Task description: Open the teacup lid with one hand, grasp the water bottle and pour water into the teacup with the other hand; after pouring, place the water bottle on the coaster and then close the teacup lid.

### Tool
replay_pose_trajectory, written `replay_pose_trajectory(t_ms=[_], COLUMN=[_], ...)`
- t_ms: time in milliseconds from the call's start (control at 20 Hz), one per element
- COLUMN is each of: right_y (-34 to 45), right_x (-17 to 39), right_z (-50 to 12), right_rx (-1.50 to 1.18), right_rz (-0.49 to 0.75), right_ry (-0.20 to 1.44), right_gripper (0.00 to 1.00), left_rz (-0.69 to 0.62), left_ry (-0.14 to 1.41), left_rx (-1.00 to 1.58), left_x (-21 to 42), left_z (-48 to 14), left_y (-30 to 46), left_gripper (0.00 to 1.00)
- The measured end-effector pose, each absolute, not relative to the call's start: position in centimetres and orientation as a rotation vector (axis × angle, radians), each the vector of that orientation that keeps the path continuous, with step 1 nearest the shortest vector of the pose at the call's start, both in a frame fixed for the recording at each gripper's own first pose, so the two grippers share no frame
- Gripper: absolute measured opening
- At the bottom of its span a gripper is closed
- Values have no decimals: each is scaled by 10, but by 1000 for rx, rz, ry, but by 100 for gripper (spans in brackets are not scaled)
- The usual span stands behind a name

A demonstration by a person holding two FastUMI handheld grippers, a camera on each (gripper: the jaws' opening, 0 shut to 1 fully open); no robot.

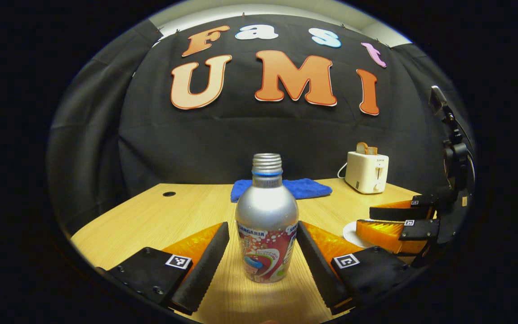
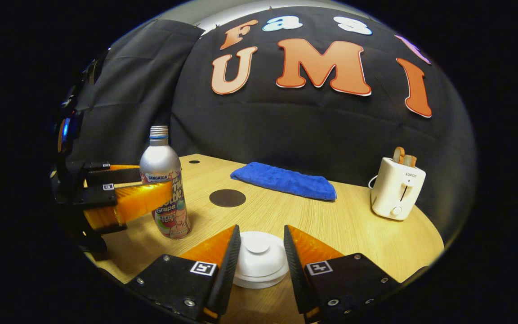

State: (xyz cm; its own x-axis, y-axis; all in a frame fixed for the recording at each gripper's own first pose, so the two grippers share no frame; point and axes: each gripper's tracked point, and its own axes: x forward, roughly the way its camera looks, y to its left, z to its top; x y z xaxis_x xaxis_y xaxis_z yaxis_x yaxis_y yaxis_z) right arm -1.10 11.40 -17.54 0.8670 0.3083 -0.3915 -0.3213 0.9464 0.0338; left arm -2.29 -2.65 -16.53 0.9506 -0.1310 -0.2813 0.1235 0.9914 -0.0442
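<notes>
The wooden counter (image 2: 313,225) carries everything, running back to the black cloth wall. At its far side lies a folded blue towel (image 2: 286,181), and toward the far right corner stands a white toaster (image 2: 397,188) with slices of bread sticking out of its slots. In the left gripper view the same towel (image 1: 301,187) sits behind the bottle and the toaster (image 1: 367,172) stands to its right.

The water bottle (image 1: 266,220) stands upright on the counter, silver with a printed label on its lower half, its threaded neck uncapped. In the left gripper view it sits between the two fingers of the left gripper (image 1: 263,249), which are spread to either side of its body; a slight gap shows on each side, so the fingers flank it without clearly pressing. The right gripper view shows the bottle (image 2: 165,184) at the left of the counter with the left gripper (image 2: 151,191) reaching in from the left at label height, one finger crossing in front of it.

The white teacup lid (image 2: 259,258) rests on the teacup, low and round with a small flat knob on top. The right gripper (image 2: 261,252) has its fingers spread on either side of the lid, close to its rim; whether they touch it I cannot tell. In the left gripper view the right gripper (image 1: 367,222) shows at the right edge, over a white round edge.

A dark round coaster (image 2: 227,198) lies flat on the counter between the bottle and the towel, apart from both.
</notes>
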Motion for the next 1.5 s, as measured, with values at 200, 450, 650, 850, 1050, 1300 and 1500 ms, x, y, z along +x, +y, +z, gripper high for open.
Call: replay_pose_trajectory(t_ms=[200,450,650,850,1050,1300,1500], right_y=[116,117,115,98,70,39,17], right_x=[-10,-9,-9,-9,-9,-11,-14], right_z=[-177,-178,-171,-151,-136,-128,-125], right_rx=[-31,-11,30,36,26,27,21], right_rz=[339,343,343,312,261,204,165], right_ry=[412,418,418,368,332,310,291], right_gripper=[44,24,22,22,22,22,22], left_rz=[-129,-131,-131,-120,-111,-72,-67], left_ry=[309,339,341,343,319,269,238], left_rx=[-38,-55,-64,-45,20,266,506], left_x=[-19,-18,-15,-11,-6,-3,-7], left_z=[-176,-186,-188,-187,-176,-156,-145], left_y=[-26,-26,-28,-25,-24,-18,-22], left_gripper=[99,99,99,84,85,85,85])
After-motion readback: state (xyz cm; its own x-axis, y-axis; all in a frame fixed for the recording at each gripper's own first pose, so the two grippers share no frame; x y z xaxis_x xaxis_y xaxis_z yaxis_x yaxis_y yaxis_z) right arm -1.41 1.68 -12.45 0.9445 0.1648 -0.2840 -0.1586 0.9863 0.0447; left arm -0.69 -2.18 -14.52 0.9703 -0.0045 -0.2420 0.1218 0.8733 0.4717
